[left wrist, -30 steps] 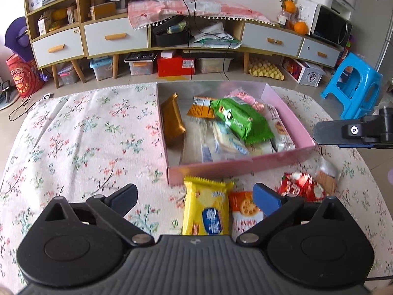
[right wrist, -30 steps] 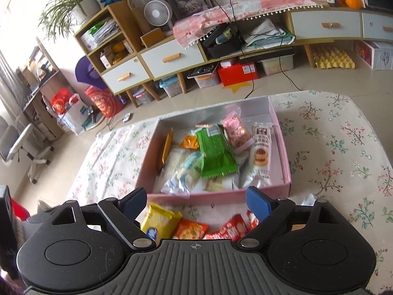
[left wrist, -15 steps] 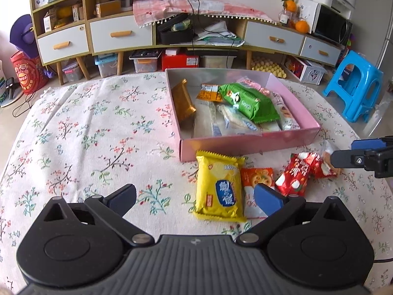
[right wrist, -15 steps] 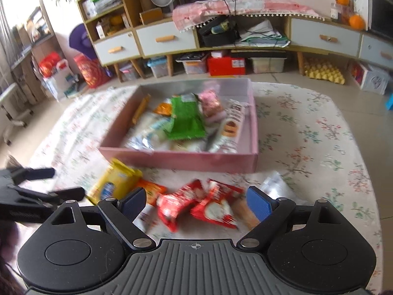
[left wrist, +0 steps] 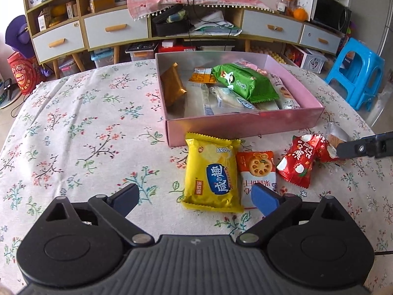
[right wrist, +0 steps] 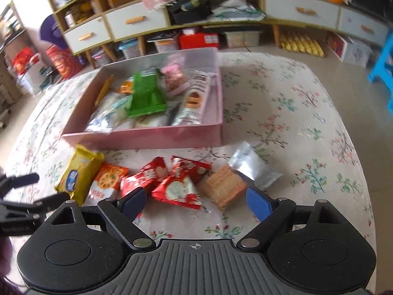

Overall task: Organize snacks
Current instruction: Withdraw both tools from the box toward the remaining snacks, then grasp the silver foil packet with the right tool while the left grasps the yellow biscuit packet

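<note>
A pink box [left wrist: 243,127] on the floral tablecloth holds several snacks, among them a green packet [left wrist: 243,83]. In front of it lie a yellow packet [left wrist: 211,174], an orange cracker packet [left wrist: 256,169] and red packets [left wrist: 299,162]. My left gripper [left wrist: 196,198] hovers low over the yellow packet's near end, its jaws closing, the pads clear of it. My right gripper [right wrist: 196,201] stands open over a red packet [right wrist: 179,189], beside a wafer pack [right wrist: 223,186] and a silver packet [right wrist: 253,169]. Nothing is held.
The table's rounded edge runs close on the right, with a blue stool [left wrist: 356,73] beyond it. A low cabinet with drawers [left wrist: 118,28] and floor boxes stands behind the table. Bare tablecloth [left wrist: 86,127] spreads left of the box.
Both grippers have sunk toward the loose packets in front of the box. The right view has swung from the box down to the red packets. The left jaws have narrowed slightly.
</note>
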Motion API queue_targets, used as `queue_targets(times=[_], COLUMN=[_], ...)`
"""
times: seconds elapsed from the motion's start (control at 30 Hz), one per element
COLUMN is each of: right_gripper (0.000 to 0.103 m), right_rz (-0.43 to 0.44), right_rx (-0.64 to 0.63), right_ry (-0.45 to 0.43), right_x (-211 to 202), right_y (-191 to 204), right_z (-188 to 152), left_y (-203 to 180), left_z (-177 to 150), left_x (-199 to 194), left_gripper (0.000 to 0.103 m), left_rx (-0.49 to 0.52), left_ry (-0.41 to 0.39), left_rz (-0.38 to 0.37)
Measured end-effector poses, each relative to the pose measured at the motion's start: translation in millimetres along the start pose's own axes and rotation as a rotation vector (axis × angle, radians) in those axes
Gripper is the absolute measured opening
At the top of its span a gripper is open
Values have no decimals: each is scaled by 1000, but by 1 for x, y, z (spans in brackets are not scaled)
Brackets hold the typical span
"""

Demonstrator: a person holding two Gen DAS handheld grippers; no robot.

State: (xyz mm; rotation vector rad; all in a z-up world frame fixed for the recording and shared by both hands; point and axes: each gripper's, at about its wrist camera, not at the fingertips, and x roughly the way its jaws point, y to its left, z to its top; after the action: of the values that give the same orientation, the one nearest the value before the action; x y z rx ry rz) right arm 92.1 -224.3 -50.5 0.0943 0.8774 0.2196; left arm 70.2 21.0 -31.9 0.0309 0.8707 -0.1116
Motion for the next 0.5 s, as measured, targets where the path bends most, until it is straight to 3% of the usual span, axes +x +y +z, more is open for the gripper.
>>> queue_targets(times=[0.13, 0.3, 0.5], right_gripper=[90, 90, 90], right_rz=[-6, -55, -22], right_rx=[77, 80, 180], right_ry=[44, 102, 74], right_x=[9, 22, 18], right_y=[-18, -26, -38], right_z=[2, -3, 6], left_y=[-3, -2, -1], left_z=[0, 0, 3], left_x=[7, 16, 19], left_gripper=[90, 83, 74], left_rx=[0, -25, -47], left_ry=[5, 20, 11], left_rz=[8, -1, 4])
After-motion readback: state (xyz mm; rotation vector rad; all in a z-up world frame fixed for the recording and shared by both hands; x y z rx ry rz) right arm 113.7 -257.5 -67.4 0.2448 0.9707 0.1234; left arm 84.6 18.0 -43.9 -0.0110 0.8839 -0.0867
